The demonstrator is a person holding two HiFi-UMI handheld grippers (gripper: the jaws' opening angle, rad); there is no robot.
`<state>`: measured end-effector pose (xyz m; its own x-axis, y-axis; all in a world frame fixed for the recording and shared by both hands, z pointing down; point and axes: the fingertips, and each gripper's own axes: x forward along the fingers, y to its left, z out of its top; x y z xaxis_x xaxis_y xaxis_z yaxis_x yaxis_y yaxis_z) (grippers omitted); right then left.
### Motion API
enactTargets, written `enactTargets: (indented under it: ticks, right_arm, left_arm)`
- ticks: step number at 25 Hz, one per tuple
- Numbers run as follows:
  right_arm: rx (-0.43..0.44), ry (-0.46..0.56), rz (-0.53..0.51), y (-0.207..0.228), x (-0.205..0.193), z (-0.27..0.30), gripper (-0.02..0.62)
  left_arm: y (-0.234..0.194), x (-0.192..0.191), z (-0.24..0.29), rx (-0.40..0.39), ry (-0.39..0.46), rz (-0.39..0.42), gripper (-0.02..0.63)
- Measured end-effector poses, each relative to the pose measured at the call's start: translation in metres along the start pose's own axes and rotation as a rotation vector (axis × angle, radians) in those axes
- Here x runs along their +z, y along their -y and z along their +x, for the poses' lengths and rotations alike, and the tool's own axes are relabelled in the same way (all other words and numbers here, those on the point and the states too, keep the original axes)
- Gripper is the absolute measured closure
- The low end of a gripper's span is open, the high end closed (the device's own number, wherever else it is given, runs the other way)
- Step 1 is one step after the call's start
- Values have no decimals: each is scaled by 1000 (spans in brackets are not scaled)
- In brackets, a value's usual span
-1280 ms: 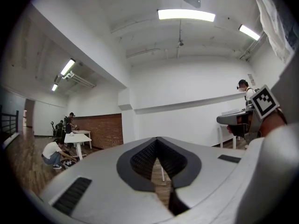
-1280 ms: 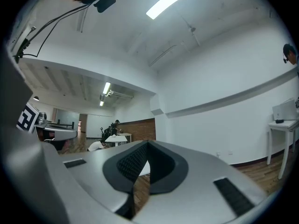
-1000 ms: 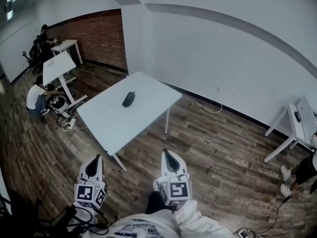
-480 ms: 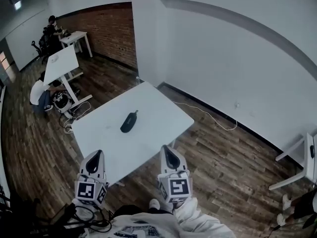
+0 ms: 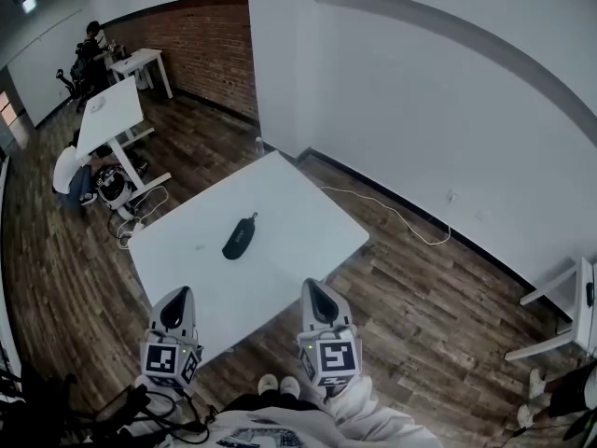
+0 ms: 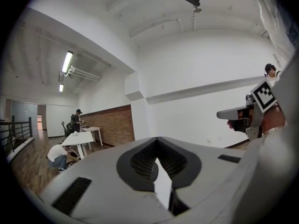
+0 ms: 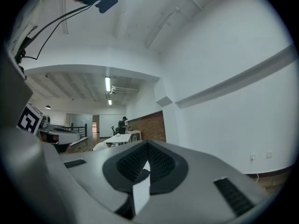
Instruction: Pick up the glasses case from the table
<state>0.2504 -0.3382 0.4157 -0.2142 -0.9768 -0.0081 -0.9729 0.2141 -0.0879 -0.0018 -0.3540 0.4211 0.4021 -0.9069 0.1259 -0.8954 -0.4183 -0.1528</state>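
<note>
Lying beyond right claw (image 5: pixel 318 289): glasses case (image 5: pixel 239 237)

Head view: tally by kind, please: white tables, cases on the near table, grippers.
White tables: 4: near table, far-left table, table by the brick wall, right-edge table
Glasses case: 1
Grippers: 2: left gripper, right gripper
Total: 7

You're on a wood-plank floor (image 5: pixel 420 297) facing a white table (image 5: pixel 298 222); white wall (image 5: pixel 420 101) right, brick wall (image 5: pixel 201 40) beyond, perhaps a cable (image 5: pixel 396 215) by the skirting.
</note>
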Motion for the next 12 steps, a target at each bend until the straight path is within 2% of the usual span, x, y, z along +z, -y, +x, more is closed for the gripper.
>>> enactTargets:
  ticks: [7, 12]
  right_arm:
    - [-21, -24, 7, 4, -8, 9, 591]
    - [-24, -44, 7, 7, -16, 21, 591]
  left_arm:
    - [-7, -6, 19, -13, -35, -5, 598]
    - [-11, -7, 32, -17, -28, -1, 598]
